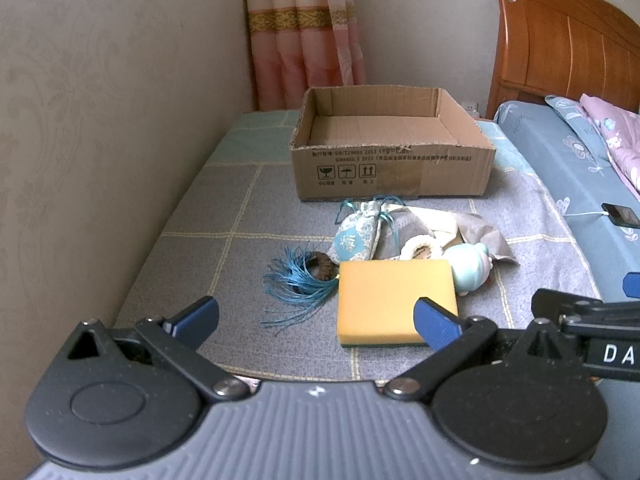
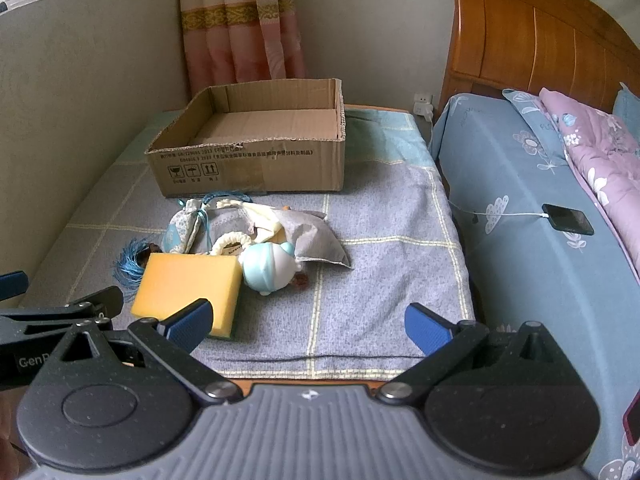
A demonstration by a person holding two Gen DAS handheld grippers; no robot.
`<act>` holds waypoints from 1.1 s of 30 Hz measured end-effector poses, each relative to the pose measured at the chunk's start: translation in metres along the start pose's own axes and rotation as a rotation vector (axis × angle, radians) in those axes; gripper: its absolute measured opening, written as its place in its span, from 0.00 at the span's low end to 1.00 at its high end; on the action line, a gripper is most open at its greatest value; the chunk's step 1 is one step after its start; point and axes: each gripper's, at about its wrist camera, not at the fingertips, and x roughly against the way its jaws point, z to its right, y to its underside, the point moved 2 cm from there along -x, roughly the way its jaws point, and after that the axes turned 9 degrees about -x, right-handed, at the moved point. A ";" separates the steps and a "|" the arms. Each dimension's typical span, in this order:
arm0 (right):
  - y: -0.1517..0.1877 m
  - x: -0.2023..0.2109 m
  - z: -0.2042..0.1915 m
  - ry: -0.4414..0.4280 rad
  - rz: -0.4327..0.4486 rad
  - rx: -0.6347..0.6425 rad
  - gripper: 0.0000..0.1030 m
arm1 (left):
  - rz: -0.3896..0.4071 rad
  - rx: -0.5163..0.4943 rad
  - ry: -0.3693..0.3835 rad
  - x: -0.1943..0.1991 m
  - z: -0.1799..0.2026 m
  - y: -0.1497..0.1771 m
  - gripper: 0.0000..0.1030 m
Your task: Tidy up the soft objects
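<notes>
Left gripper (image 1: 316, 322) jaws spread wide, nothing between them, hovering low over the near edge of the checked blanket (image 1: 224, 208). Right gripper (image 2: 308, 326) also wide apart and empty, just beside the left one at its 3 o'clock; its dark linkage shows at the right edge of the left wrist view.

Yellow sponge (image 1: 394, 300) lies flat on the blanket, nearest thing, partly behind the left gripper's right finger (image 1: 436, 328); thin green layer shows along its bottom edge. Blue tassel (image 1: 298, 282) with a brown ring sits touching the sponge at its 9 o'clock. Pale blue round toy (image 1: 472, 272) rests against the sponge's far right corner, at about 2 o'clock. Patterned drawstring pouch (image 1: 354, 238) sits just behind the sponge at 12 o'clock, leaning on a grey fabric pouch (image 2: 316, 240) with a cream rope handle (image 2: 230, 242). All bunched in one pile.

Cardboard box (image 1: 394, 176) stands open and empty just past the pile at 12 o'clock. Pink curtain (image 1: 304, 28) hangs behind it. Bed with blue floral sheet (image 2: 516, 184) runs along 3 o'clock, black phone (image 2: 568, 219) on a white cable lying on it, wooden headboard (image 2: 532, 36) at 1 o'clock.
</notes>
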 end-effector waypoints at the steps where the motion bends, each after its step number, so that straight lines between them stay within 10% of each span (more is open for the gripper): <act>1: -0.002 0.002 -0.002 0.001 0.001 0.000 1.00 | 0.000 0.000 0.000 0.000 0.000 0.000 0.99; 33: -0.002 0.003 -0.001 0.001 0.004 0.002 1.00 | 0.004 -0.004 -0.006 0.004 0.000 -0.001 0.99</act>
